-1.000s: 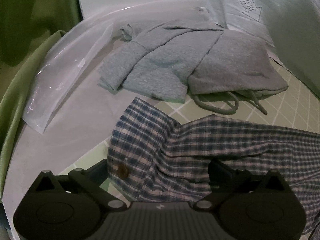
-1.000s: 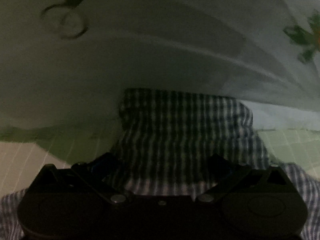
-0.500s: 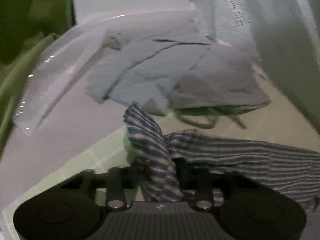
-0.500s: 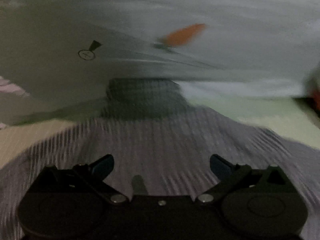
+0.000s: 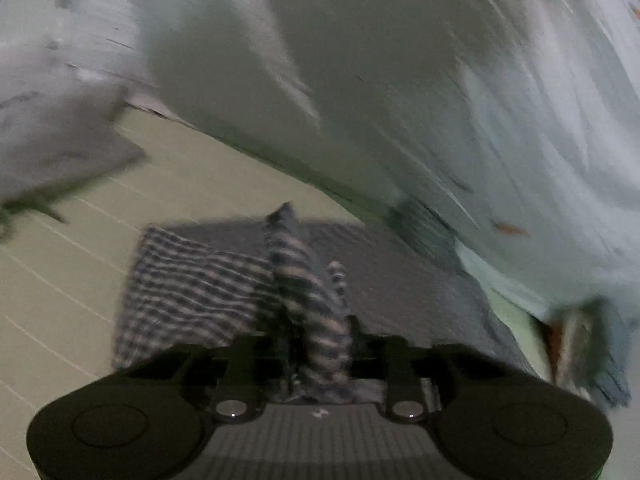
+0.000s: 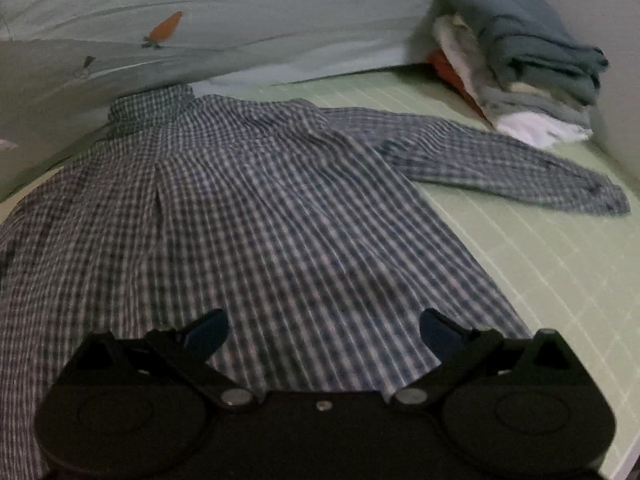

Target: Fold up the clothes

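Note:
A blue and white checked shirt lies spread on the green gridded surface, collar at the far left, one sleeve stretched to the right. My right gripper is open just above the shirt's lower part, holding nothing. In the blurred left wrist view, my left gripper is shut on a bunched fold of the checked shirt, lifted above the rest of the cloth.
A stack of folded clothes sits at the far right by the wall. A pale quilt with a carrot print lies along the back. A grey garment shows at the left of the left wrist view.
My left gripper shut on the shirt's edge, lifted it and swung right. My right gripper pulled back from the collar, so the whole shirt now shows.

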